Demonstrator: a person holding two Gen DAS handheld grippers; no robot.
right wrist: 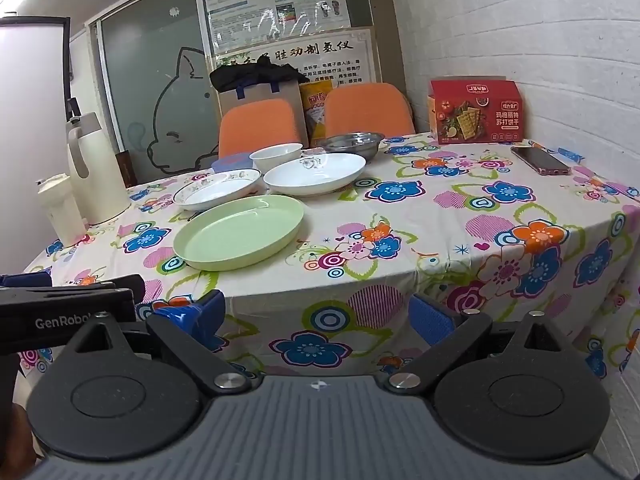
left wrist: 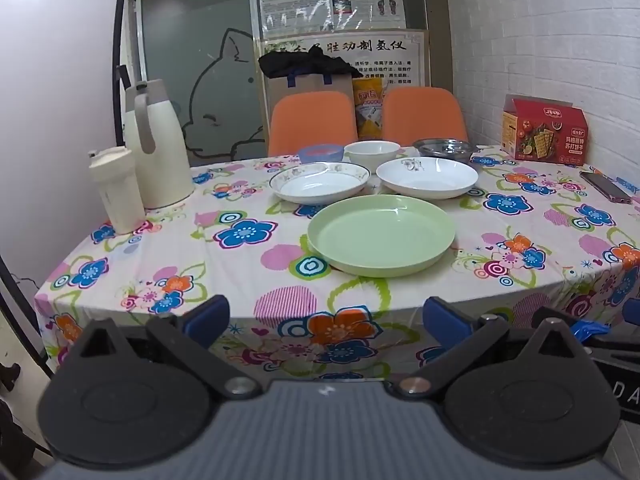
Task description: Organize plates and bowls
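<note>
- Far left on the desk (left wrist: 248, 280), a small cream shaker bottle (left wrist: 116, 190) stands just beside a tall cream thermos jug (left wrist: 156, 148).
- The left gripper (left wrist: 326, 318) hovers short of the desk's near edge, its blue-padded fingers (left wrist: 208, 320) spread wide with nothing between them.
- A floral-rimmed white plate (left wrist: 320, 182) lies left of centre; a blue-lidded container (left wrist: 320, 153) sits behind it.
- The green plate (left wrist: 382, 234) lies nearest the desk's front edge, apart from the others.
- A white bowl (left wrist: 372, 151) stands behind the plates, and a white plate with a small motif (left wrist: 427, 178) sits in front of it.
- A steel bowl (left wrist: 443, 148) is at the back right.
- The right gripper (right wrist: 316, 318) also hangs before the desk edge, fingers (right wrist: 432, 318) wide and empty.
- A red cracker box (right wrist: 476, 112) and a phone (right wrist: 540, 160) are at the far right.
</note>
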